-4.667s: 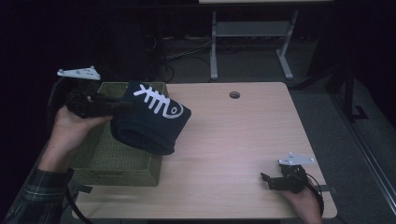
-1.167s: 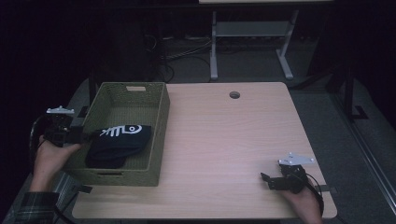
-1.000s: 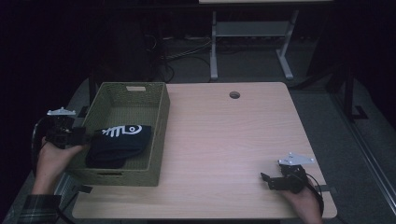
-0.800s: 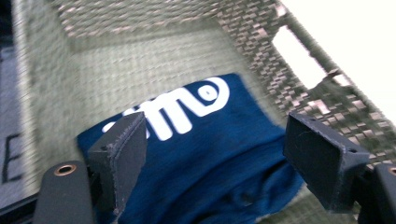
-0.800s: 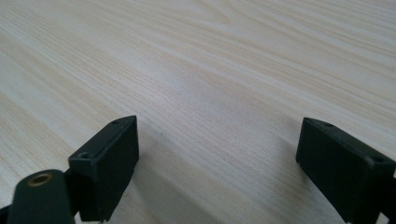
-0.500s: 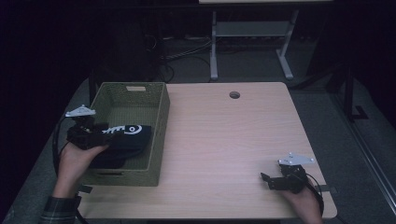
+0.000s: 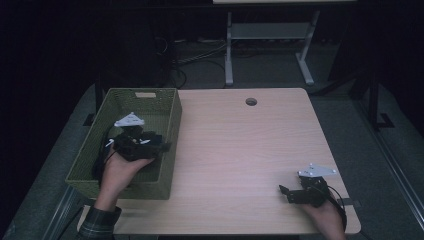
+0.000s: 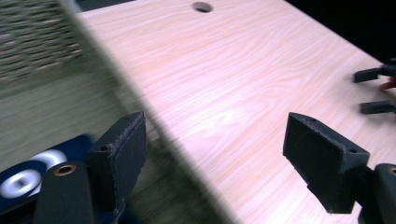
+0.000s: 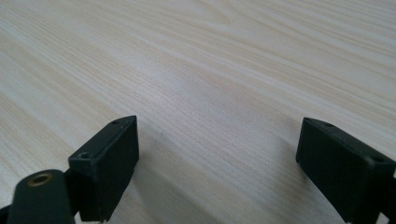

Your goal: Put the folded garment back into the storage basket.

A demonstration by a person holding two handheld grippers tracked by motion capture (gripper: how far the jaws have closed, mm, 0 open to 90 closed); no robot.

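A green woven basket (image 7: 126,189) stands on the left part of the wooden table (image 7: 240,150). My left gripper (image 7: 164,146) hovers over the basket's right side, pointing toward the table. In the left gripper view its jaws stand wide apart with nothing between them (image 8: 219,163), above the blurred basket rim (image 8: 140,112). A navy garment with white print (image 8: 28,172) lies in the basket below the left jaw. My right gripper (image 7: 286,192) rests near the table's front right corner, open (image 9: 217,163) over bare wood.
A round cable hole (image 7: 251,101) sits at the table's far middle. Behind the table stand a metal frame (image 7: 265,40) and loose cables on a dark floor. The basket's right wall (image 7: 172,145) separates the left gripper from the table top.
My left hand has moved right, from the basket's left wall to over its right side. The navy garment stays down in the basket. The right gripper has not moved.
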